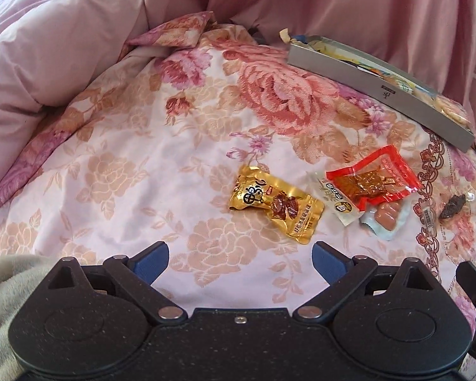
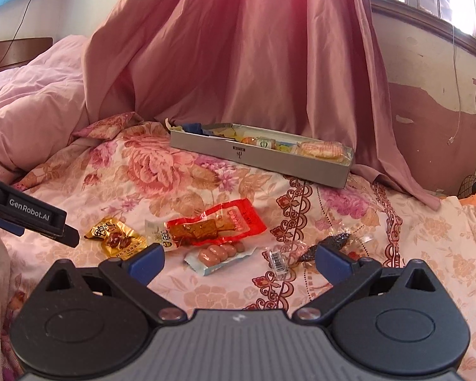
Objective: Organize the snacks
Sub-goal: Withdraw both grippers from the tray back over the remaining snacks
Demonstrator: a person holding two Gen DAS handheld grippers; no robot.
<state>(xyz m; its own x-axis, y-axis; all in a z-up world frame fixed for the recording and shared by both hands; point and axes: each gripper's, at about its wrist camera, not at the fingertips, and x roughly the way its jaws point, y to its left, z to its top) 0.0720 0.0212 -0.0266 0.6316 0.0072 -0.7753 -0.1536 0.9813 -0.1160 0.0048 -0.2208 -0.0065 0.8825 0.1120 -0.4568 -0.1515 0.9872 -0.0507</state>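
Note:
Several snack packets lie on the floral bedsheet: a gold packet (image 1: 276,204) (image 2: 117,238), a red packet (image 1: 373,179) (image 2: 219,223) over a white one (image 1: 334,200) (image 2: 161,238), a pale-blue sausage packet (image 1: 385,219) (image 2: 219,255) and a clear packet with a dark snack (image 1: 441,209) (image 2: 320,249). A grey box (image 1: 377,92) (image 2: 257,158) holding several snacks sits behind them. My left gripper (image 1: 240,262) is open and empty, just short of the gold packet. My right gripper (image 2: 239,262) is open and empty, above the sausage packet.
A pink duvet (image 1: 47,47) is heaped at the left. A pink curtain (image 2: 238,47) hangs behind the box. A wall and window sill (image 2: 428,25) stand at the right. The left gripper's body (image 2: 31,214) shows at the right wrist view's left edge.

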